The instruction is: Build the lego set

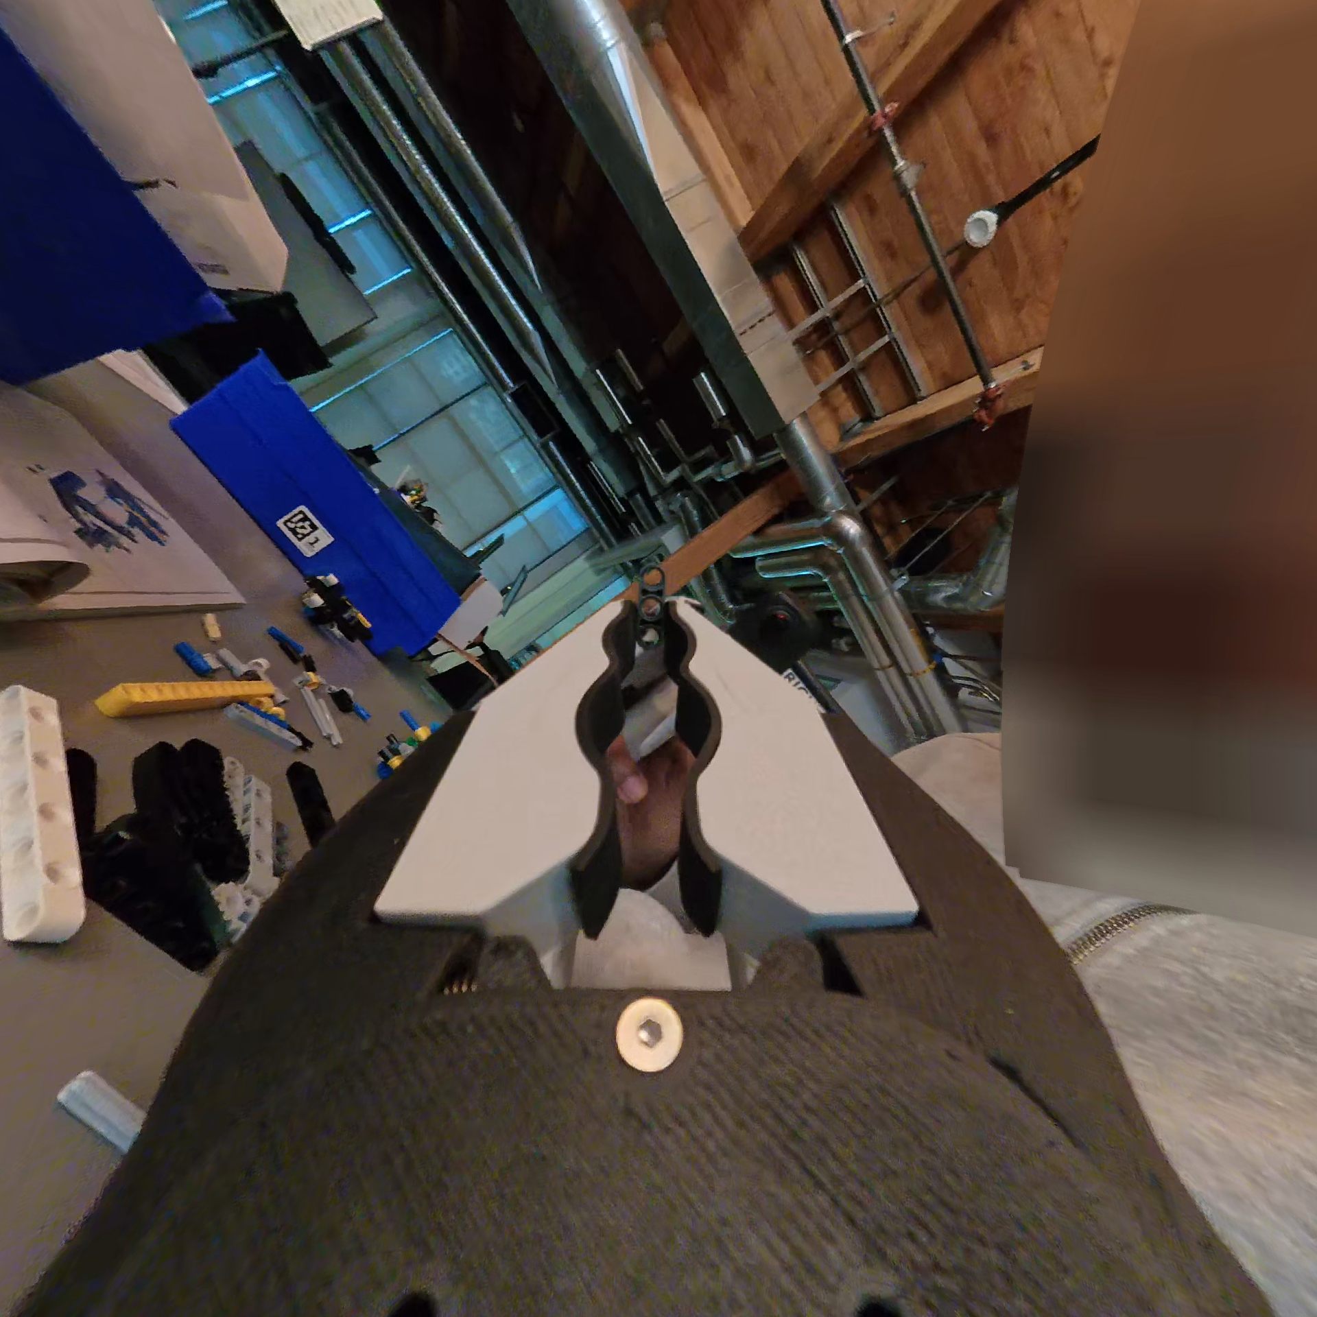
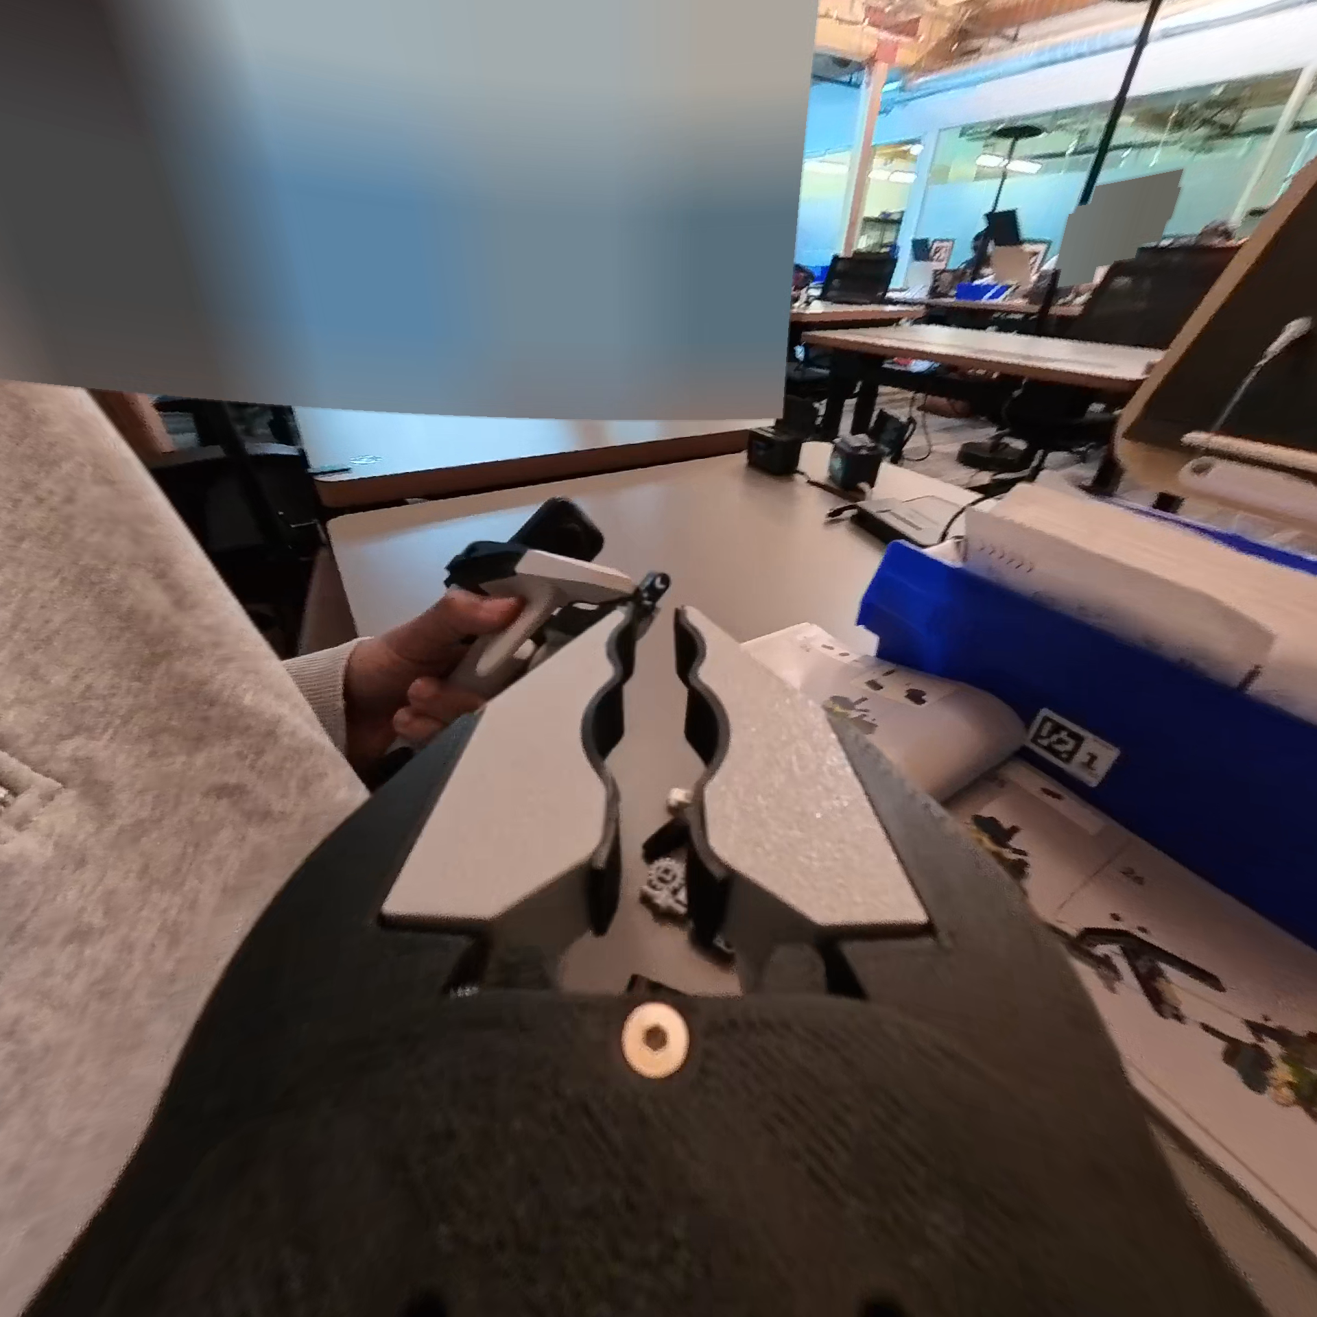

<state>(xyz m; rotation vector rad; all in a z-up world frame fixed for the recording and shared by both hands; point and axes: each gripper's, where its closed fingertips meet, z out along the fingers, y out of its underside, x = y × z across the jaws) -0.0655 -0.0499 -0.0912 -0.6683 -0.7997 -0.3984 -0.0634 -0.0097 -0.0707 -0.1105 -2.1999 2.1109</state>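
My left gripper [image 1: 650, 614] is shut on a small black holed lego beam [image 1: 651, 595] that sticks out past its tips, and it is tilted up off the table. In the right wrist view a hand [image 2: 420, 663] holds this left gripper [image 2: 631, 595], and the black beam [image 2: 652, 586] sits just above my right gripper's left fingertip. My right gripper [image 2: 652, 618] is slightly open with nothing between its tips. Through its gap I see a small grey gear [image 2: 666, 887] and a pin [image 2: 675, 798] below. Loose lego pieces lie on the grey table [image 1: 142, 1033].
On the table at left lie a yellow beam [image 1: 185, 697], a white beam [image 1: 35, 812], black parts [image 1: 178, 805] and small blue and grey pins [image 1: 285, 684]. A blue bin [image 2: 1104, 720] and an open instruction booklet [image 2: 1154, 1069] lie to the right. A person's grey sleeve [image 2: 128, 784] fills the left. Some 5 centimeters of space lies between my two pairs of fingers.
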